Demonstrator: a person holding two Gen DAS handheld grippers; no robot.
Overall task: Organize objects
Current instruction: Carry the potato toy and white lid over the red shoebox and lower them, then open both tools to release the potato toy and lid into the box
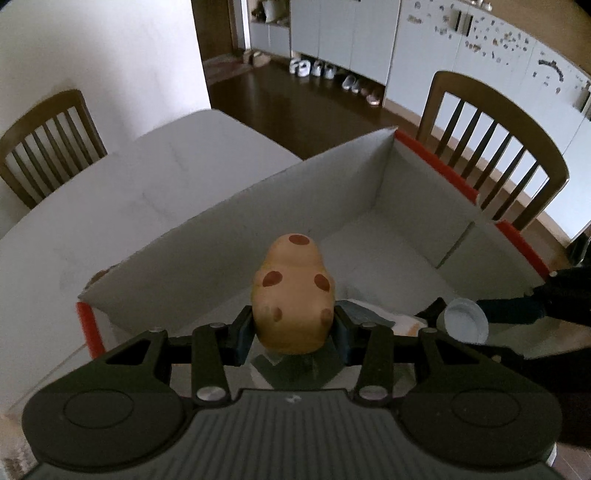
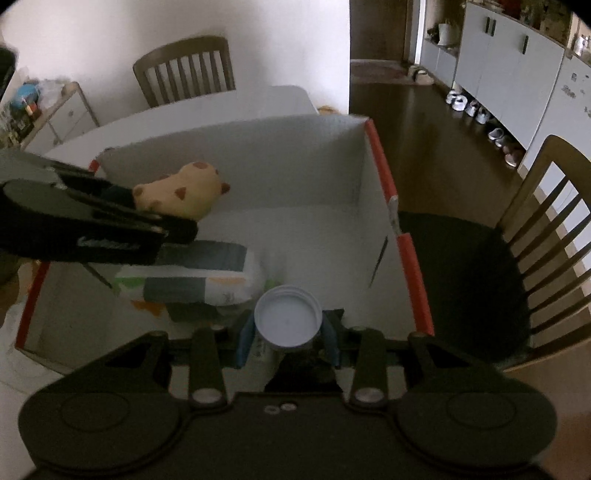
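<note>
**Both grippers loaded above the open box**

The spotted toy (image 1: 293,295), a tan soft figure with brown patches, sits pinched between the blue-padded jaws of the left gripper (image 1: 293,328). It is held in the air over the near part of the cardboard box (image 1: 229,236), a white-walled container with red edging along its rim. From the right wrist view the same toy (image 2: 181,192) shows at the left side of the box, clear of the floor of the box and above a folded packet.

The right gripper (image 2: 288,332) has its jaws closed on a small container whose round white lid (image 2: 287,319) faces the camera; the body below the lid is mostly hidden, so its kind cannot be told. It hangs over the near right part of the box. In the left wrist view that lid (image 1: 463,319) appears just to the right of the left gripper.

Inside the box lies 1 soft packet (image 2: 207,273) printed in grey, white, green and orange, resting on the floor of the box against the near left side.

The box stands on a white worktop (image 1: 147,184). 2 wooden slat-backed chairs are pulled up to it, 1 at the far side (image 2: 184,66) and 1 at the right (image 2: 546,206). Beyond is a dark wood floor (image 1: 295,107) with a row of shoes (image 1: 325,74) along white cabinets (image 1: 343,29).
</note>
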